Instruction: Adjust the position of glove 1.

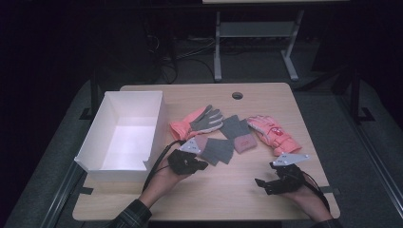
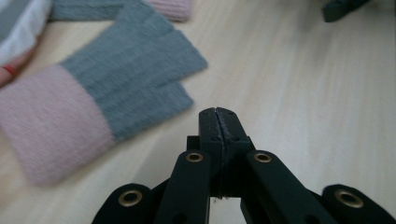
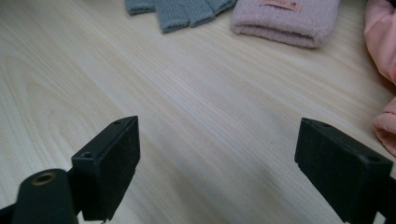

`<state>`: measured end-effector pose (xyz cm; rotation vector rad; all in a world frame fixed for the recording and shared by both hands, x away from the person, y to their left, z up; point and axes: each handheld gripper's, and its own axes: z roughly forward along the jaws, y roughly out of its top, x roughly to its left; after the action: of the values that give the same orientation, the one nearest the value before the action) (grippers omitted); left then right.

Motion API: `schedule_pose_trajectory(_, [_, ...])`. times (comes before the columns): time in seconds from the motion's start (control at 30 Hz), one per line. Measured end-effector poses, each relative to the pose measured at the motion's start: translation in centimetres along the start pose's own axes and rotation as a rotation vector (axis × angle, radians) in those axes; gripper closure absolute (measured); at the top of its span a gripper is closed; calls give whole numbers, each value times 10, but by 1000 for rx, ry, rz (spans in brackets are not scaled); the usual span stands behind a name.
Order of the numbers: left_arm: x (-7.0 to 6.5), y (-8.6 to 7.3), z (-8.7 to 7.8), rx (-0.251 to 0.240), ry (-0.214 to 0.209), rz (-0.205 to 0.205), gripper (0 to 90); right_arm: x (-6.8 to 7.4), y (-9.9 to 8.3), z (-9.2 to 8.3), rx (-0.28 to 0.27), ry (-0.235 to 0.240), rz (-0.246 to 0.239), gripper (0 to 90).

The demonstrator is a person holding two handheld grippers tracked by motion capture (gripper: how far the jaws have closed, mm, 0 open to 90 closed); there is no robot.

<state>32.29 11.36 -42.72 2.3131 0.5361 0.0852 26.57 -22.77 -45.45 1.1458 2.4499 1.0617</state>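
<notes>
Pressing flat against each other, the two black jaws of the left gripper (image 2: 218,122) were fully closed with nothing between them, their tips resting just above bare wood beside the nearest glove. Only one moment is shown, so no closing motion is described. That gripper (image 1: 186,160) sat low in the person's left hand, forearm in a plaid sleeve (image 1: 129,216) coming up from the bottom edge and angling toward the table's middle.

Nearest those tips lay a knitted fingerless glove with a grey body and a pale pink cuff (image 2: 93,102). It lay flat, just beside the jaws but apart from them. In the high view this glove (image 1: 216,149) had its long axis slanting across the table, pink cuff toward the left gripper, grey end toward the centre.

Standing wide apart, the jaws of the right gripper (image 3: 219,163) held nothing, only light wood grain between them. That gripper (image 1: 278,179) rested near the front right of the table, pointing left and slightly forward.

Farther out lay a second grey and pink knitted glove (image 1: 240,133), a coral work glove with a grey palm (image 1: 199,121), and a pink padded ski glove (image 1: 273,133). A white open cardboard box (image 1: 95,142) stood on the left of the light wooden table (image 1: 214,199).
</notes>
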Motion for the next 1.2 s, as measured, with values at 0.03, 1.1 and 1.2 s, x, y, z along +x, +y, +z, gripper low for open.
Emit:
schedule_pose_trajectory(0.03, [2, 2, 2, -5, 2, -6, 897, 0, 0, 0, -1, 0, -3, 138])
schedule_pose_trajectory(1.1, [45, 20, 51, 102, 76, -43, 899, -3, -2, -1, 4, 1, 5, 139])
schedule_pose_trajectory(1.2, [39, 20, 50, 122, 58, -11, 899, -4, -2, -1, -1, 1, 1, 139])
